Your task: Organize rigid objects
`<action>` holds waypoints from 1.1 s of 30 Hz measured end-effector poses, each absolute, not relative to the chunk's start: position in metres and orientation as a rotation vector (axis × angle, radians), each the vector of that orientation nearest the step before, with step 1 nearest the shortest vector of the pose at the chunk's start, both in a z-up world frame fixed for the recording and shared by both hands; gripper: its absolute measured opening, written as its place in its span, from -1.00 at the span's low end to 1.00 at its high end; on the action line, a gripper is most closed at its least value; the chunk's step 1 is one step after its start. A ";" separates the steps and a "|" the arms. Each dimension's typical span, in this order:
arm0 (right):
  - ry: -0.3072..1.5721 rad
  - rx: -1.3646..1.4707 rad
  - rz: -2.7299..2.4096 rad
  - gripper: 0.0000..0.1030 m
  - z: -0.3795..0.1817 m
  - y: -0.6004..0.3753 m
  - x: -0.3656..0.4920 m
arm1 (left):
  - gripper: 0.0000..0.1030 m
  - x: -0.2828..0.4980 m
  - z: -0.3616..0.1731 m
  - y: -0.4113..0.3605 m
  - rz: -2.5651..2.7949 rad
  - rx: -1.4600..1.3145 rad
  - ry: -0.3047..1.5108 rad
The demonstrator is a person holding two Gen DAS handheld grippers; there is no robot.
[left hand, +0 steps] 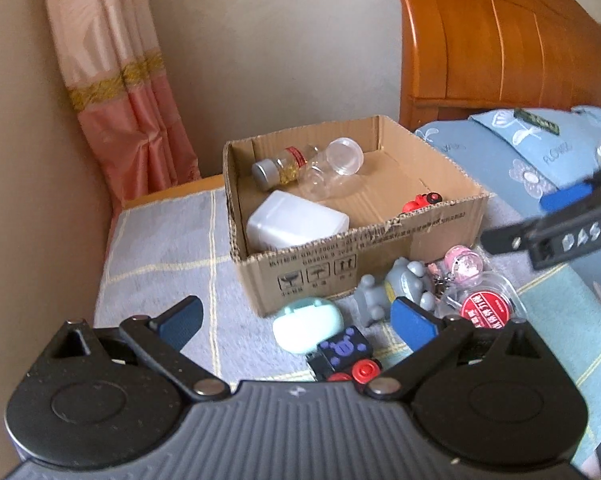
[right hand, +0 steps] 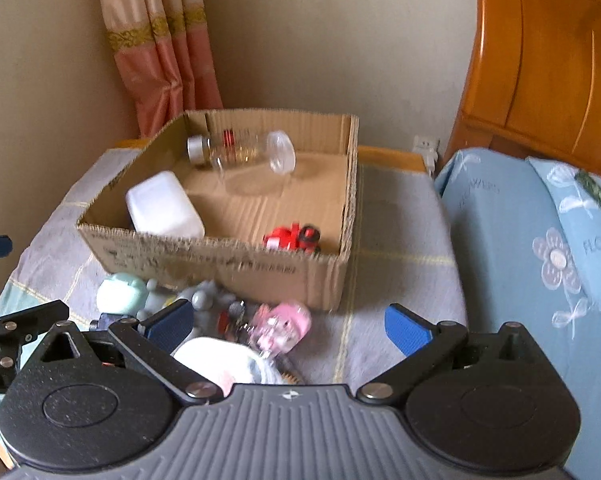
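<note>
An open cardboard box (left hand: 380, 252) (right hand: 220, 264) stands on the cloth-covered table. It holds a white plastic container (left hand: 296, 220) (right hand: 162, 208), a clear jar (left hand: 332, 168) (right hand: 256, 152), a small silver-capped bottle (left hand: 276, 166) and a red toy car (left hand: 420, 201) (right hand: 294, 236). In front of the box lie a mint case (left hand: 306, 324) (right hand: 120, 294), a grey figure (left hand: 396, 286), a dark purple cube (left hand: 340, 350), a pink keychain toy (left hand: 462, 264) (right hand: 280, 326) and a red-lidded clear tub (left hand: 484, 310). My left gripper (left hand: 296, 320) is open above the pile. My right gripper (right hand: 288, 324) is open above the pink toy.
A wooden headboard (left hand: 500, 40) and a blue flowered pillow (right hand: 520, 240) are to the right. A pink curtain (left hand: 120, 100) hangs in the left corner. A wall socket (right hand: 424, 146) sits behind the table. The table edge runs along the left wall.
</note>
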State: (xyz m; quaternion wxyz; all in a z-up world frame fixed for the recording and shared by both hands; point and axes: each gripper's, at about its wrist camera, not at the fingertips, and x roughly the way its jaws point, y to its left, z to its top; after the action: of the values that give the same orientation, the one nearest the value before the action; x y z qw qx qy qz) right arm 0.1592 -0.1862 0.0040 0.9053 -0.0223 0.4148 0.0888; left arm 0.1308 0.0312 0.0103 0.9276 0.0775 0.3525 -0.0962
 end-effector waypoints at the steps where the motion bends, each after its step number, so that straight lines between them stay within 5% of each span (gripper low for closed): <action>1: 0.872 -0.036 0.186 1.00 -0.001 -0.184 0.159 | 0.94 0.129 0.009 0.033 -0.189 0.146 0.717; 33: 1.044 0.148 0.095 1.00 -0.061 -0.193 0.151 | 0.94 0.113 -0.018 0.057 -0.146 0.045 0.737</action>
State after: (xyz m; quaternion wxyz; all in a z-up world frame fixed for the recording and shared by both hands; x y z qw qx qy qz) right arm 0.1511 -0.1932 -0.0613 0.8631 0.0707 0.4981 0.0452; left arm 0.1131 0.0571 -0.0179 0.9300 0.0220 0.3599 -0.0714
